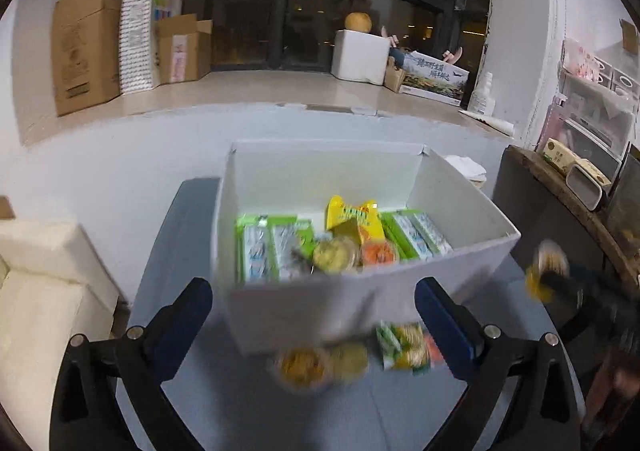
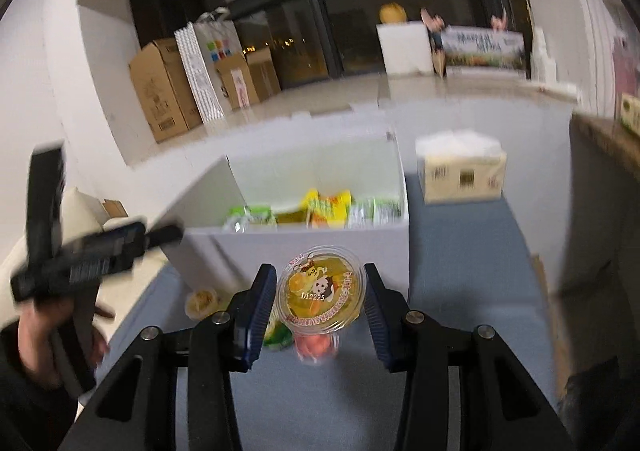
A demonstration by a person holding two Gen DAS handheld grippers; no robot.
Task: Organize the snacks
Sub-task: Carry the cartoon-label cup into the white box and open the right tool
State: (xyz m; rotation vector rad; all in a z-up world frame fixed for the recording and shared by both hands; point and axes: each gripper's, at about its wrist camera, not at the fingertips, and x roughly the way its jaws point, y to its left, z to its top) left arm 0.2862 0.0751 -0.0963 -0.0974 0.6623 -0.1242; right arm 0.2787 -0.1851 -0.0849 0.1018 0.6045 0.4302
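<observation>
Jelly cup (image 2: 322, 289) is clamped by its rim in the right claw (image 2: 320, 303), lifted just in front of the white box (image 2: 304, 255); prob light w/ thin, crushable plastic, so the rim's best gripped gently; left claw (image 1: 314, 311) is gaping wide, nothing held.

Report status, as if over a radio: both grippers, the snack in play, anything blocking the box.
Left gripper open, empty. Right gripper shut on yellow jelly cup. White box straight ahead, top open, nothing in the way.
</observation>
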